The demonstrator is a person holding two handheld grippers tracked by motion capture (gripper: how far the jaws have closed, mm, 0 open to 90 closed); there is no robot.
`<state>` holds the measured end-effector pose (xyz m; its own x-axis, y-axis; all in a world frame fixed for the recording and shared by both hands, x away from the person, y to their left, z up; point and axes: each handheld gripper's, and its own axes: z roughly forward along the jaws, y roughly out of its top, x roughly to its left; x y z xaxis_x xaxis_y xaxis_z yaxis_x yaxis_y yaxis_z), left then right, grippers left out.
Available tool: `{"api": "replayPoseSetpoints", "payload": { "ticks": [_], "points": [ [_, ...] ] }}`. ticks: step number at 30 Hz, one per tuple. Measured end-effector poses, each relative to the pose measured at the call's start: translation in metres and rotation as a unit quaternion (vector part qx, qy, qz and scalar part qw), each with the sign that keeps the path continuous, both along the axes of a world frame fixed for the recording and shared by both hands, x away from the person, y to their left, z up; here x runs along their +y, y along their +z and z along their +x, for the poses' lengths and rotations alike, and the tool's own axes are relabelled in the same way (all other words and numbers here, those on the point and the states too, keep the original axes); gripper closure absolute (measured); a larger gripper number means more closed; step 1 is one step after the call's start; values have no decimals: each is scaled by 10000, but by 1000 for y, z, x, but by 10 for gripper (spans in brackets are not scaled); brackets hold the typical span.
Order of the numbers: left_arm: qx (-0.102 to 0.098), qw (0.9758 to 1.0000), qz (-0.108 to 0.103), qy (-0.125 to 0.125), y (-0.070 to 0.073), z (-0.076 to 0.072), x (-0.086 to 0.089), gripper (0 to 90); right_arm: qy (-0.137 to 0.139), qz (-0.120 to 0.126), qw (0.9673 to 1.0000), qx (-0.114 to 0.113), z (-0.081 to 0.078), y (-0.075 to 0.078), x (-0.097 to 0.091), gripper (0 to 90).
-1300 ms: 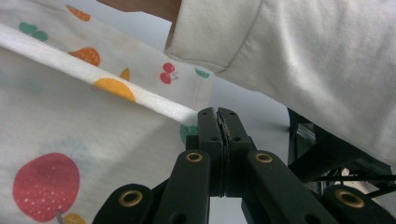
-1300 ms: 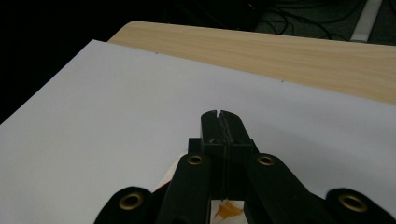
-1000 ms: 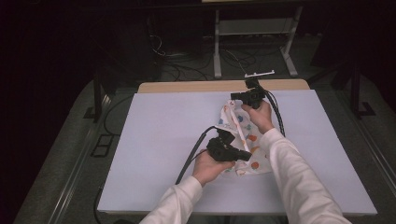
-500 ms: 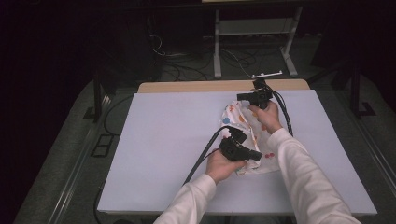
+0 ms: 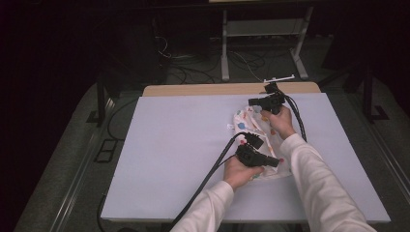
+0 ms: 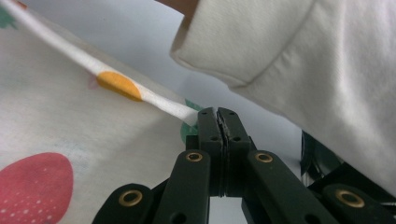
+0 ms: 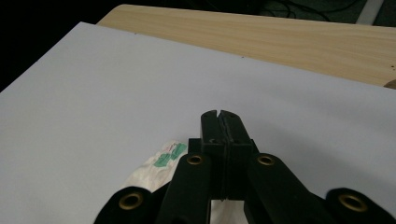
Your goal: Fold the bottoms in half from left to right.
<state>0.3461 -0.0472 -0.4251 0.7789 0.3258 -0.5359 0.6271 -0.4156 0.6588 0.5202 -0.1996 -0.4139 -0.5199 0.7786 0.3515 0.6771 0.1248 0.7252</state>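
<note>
White fruit-printed cotton cloth (image 5: 254,130) crumpled right of centre on pale table (image 5: 164,145) | left gripper (image 6: 218,114) pinching near hem | right gripper (image 7: 219,116) shut, grip unclear | risk: hem slips, crooked fold.

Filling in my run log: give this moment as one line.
left gripper: shut on cloth edge | right gripper: shut, over cloth | table
</note>
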Motion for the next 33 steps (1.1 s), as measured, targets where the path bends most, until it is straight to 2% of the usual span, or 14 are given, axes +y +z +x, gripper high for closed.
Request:
{"api": "replayPoseSetpoints", "payload": {
  "ticks": [3, 11, 16, 19, 30, 33],
  "points": [
    [79, 10000, -42, -6, -1, 2, -3, 882, -5, -9, 10000, 11, -1, -1, -2, 881],
    [115, 9999, -105, -28, -5, 7, -12, 882, 54, -64, 10000, 33, 0, -5, -6, 881],
    [176, 9998, -126, 38, -9, 8, -16, 882, 63, -5, 10000, 35, 1, -7, -9, 881],
    [149, 9999, -18, -6, -12, 7, -20, 882, 76, 17, 10000, 22, 2, -8, -10, 881],
    [162, 9998, 96, -45, -15, 6, -35, 882, 37, 52, 10000, 70, 4, -11, -13, 881],
    [185, 9998, 74, 14, -16, 7, -37, 882, 22, 67, 9999, 89, 5, -13, -15, 881]
  ]
}}
